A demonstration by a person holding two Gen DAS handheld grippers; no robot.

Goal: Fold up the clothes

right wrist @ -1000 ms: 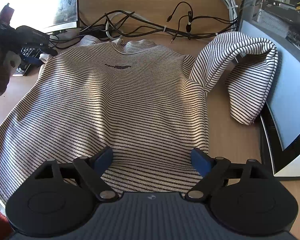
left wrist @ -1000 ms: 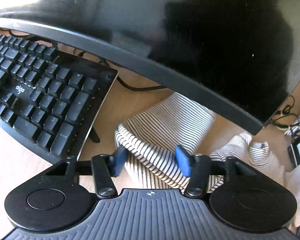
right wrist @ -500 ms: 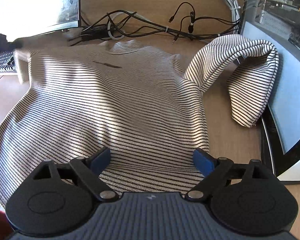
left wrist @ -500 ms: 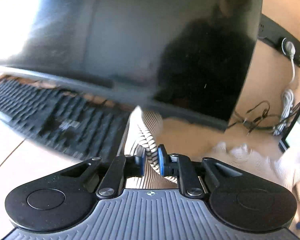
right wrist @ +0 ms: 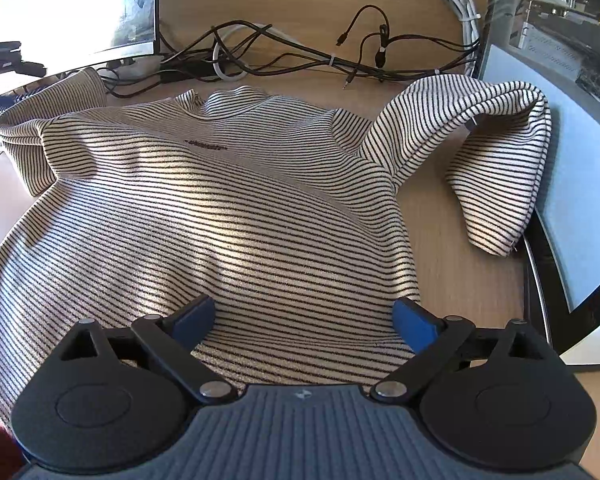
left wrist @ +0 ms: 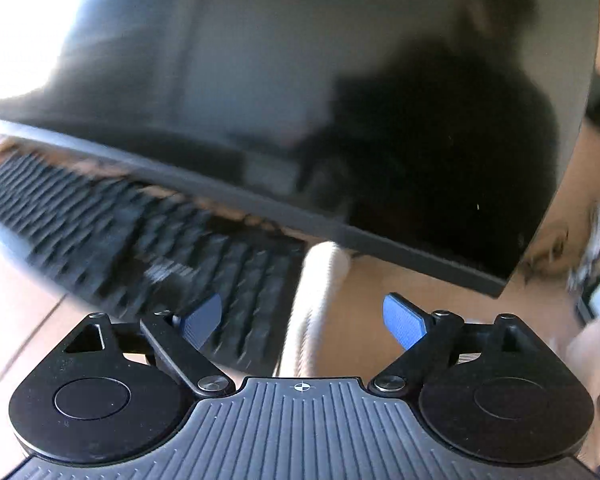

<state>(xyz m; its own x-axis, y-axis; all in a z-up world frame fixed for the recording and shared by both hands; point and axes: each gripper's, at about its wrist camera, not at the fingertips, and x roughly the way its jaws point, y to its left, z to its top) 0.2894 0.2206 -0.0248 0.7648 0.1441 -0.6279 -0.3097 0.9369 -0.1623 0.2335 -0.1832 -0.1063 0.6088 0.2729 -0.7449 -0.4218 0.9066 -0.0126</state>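
A black-and-white striped long-sleeve shirt [right wrist: 236, 208] lies front-up on the wooden desk, collar toward the back. Its left sleeve [right wrist: 40, 136] lies bent beside the body; its right sleeve [right wrist: 496, 160] is humped up against a monitor. My right gripper [right wrist: 304, 320] is open and empty, low over the shirt's lower hem. My left gripper [left wrist: 302, 316] is open; a blurred strip of the left sleeve [left wrist: 312, 304] hangs between its blue fingers [left wrist: 404, 320] without being pinched, in front of the keyboard.
A black keyboard [left wrist: 140, 248] and a large dark monitor [left wrist: 300, 100] fill the left wrist view. A tangle of cables [right wrist: 284, 56] runs along the back of the desk. A second monitor [right wrist: 580, 208] stands at the right, another screen [right wrist: 72, 8] at the back left.
My left gripper closed on the left sleeve, lifted and pulled it, and has now opened and let it go. The sleeve now lies bent beside the body. My right gripper stayed open.
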